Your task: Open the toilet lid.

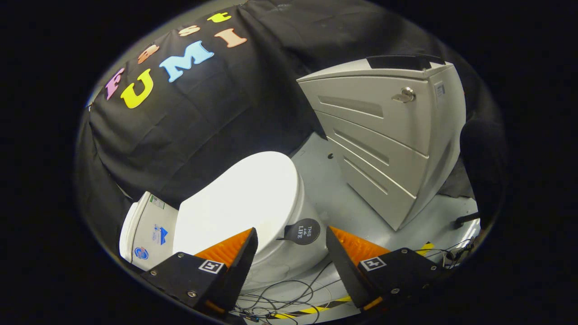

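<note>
Grey floor (343, 198) carries a white toilet, lid (244, 198) down, just ahead of the spread, empty tongs (291, 239). Beyond stands a grey drawer cabinet (384, 135); cables (289, 298) trail below the fingers.

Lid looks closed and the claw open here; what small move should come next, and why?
Probably ease the claw forward and down toward the front edge of the toilet lid. The lid lies flat and closed, the fingers stand apart, touching nothing, and the black round tab sits just ahead between them.
</note>
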### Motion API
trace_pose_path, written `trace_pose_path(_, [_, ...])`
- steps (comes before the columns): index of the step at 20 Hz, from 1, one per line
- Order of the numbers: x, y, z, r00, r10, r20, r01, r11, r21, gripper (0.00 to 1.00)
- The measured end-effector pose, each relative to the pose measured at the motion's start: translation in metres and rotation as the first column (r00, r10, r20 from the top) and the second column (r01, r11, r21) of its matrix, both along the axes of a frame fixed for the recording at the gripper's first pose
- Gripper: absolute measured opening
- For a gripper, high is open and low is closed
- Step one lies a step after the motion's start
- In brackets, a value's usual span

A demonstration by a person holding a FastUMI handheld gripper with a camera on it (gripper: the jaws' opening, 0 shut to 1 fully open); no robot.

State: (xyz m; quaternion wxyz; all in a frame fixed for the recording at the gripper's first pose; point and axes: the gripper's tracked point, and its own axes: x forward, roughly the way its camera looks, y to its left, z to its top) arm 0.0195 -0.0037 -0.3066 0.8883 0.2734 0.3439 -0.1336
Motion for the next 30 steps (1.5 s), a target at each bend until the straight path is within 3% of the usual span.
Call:
trace_pose_path(9, [0.007,-0.009,-0.037,0.997,-0.079,-0.003,0.079,0.989,0.125,0.82])
trace_pose_path(14, [0.014,-0.012,-0.049,0.993,-0.112,0.025,0.104,0.971,0.214,0.62])
trace_pose_path(17, [0.014,-0.007,-0.055,0.994,-0.103,0.022,0.094,0.962,0.258,0.56])
trace_pose_path(23, [0.016,-0.016,-0.054,0.993,-0.116,0.036,0.104,0.964,0.244,0.28])
trace_pose_path(26, [0.015,-0.018,-0.055,0.989,-0.145,0.023,0.135,0.962,0.238,0.24])
trace_pose_path(30, [0.016,-0.019,-0.050,0.991,-0.130,0.021,0.121,0.964,0.235,0.17])
